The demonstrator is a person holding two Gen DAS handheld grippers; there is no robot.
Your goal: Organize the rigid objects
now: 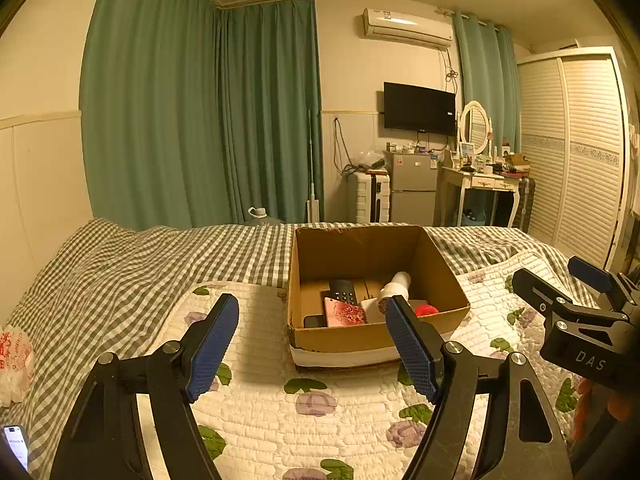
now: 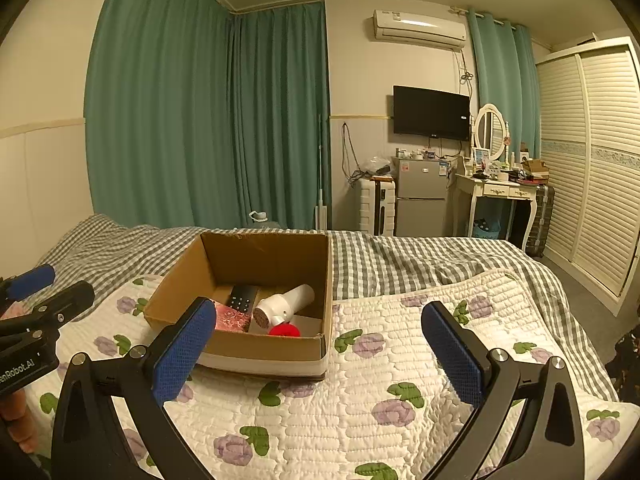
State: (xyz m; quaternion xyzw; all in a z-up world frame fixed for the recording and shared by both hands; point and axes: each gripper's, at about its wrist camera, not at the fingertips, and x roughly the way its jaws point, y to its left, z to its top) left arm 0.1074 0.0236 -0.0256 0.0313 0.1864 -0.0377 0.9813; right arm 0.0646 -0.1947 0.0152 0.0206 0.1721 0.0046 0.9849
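An open cardboard box (image 1: 376,336) (image 2: 256,346) sits on the flowered quilt. Inside lie a black remote (image 1: 343,291) (image 2: 242,298), a white hair dryer (image 1: 396,285) (image 2: 285,302), a pink patterned case (image 1: 345,312) (image 2: 229,318) and a red object (image 1: 426,310) (image 2: 285,330). My left gripper (image 1: 312,340) is open and empty, held above the quilt just in front of the box. My right gripper (image 2: 320,348) is open and empty, to the right of the box front; it also shows at the right edge of the left wrist view (image 1: 568,292).
The white flowered quilt (image 2: 400,360) covers a grey checked bedspread (image 1: 140,264). A crumpled red-and-white bag (image 1: 14,360) and a lit phone (image 1: 16,444) lie at the bed's left. A fridge (image 2: 420,196), dressing table (image 2: 500,192) and wardrobe (image 2: 592,160) stand beyond the bed.
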